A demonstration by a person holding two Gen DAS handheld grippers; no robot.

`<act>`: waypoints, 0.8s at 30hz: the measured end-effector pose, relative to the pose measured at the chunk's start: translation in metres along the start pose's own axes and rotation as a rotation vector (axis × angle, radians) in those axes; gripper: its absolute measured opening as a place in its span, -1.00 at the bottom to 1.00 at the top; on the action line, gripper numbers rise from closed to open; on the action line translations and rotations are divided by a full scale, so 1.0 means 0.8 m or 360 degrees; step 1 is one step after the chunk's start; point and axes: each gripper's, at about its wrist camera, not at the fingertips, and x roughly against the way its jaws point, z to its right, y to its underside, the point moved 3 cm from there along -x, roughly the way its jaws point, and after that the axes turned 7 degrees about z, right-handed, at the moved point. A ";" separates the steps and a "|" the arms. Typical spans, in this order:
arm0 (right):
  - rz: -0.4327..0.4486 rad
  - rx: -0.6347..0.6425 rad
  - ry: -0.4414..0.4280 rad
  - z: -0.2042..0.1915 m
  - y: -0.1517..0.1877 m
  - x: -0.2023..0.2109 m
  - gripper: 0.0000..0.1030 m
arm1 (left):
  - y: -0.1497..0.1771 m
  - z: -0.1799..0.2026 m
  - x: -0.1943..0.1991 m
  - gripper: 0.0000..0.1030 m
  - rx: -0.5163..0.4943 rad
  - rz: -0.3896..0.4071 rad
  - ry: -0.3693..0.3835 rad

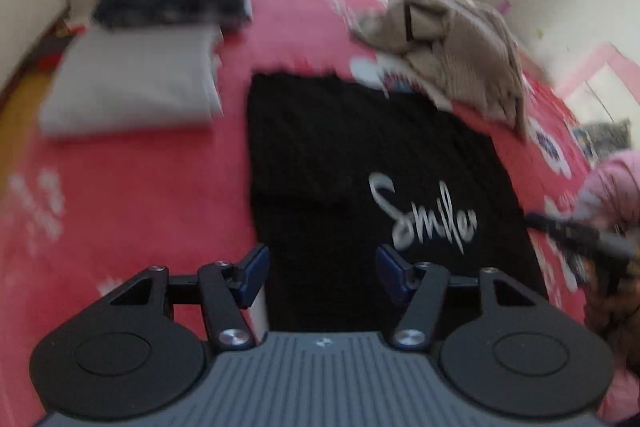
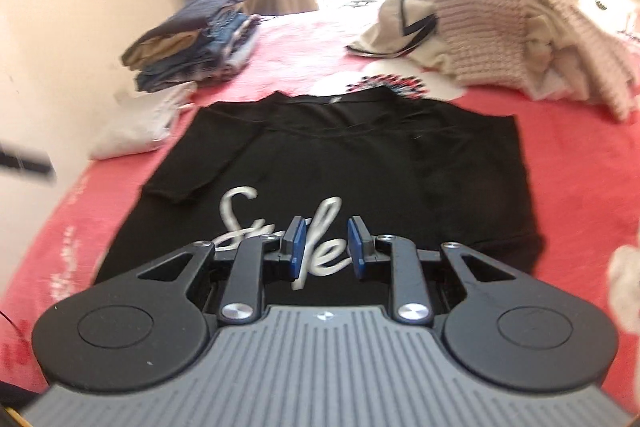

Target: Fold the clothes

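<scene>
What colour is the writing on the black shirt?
White writing on the black shirt, clearest in the left wrist view.

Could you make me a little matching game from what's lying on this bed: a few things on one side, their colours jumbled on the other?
Things:
1. T-shirt with lettering
2. Bedsheet
3. Knit sweater
4. Folded cloth beside the T-shirt

Colours:
A. Red
B. Beige
C. Black
D. White

Pairs: 1-C, 2-A, 3-B, 4-D
</scene>
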 end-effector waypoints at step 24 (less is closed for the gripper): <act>-0.0216 -0.0103 -0.0158 -0.059 0.026 -0.011 -0.56 | 0.080 -0.036 -0.041 0.15 0.0050 -0.0117 0.0198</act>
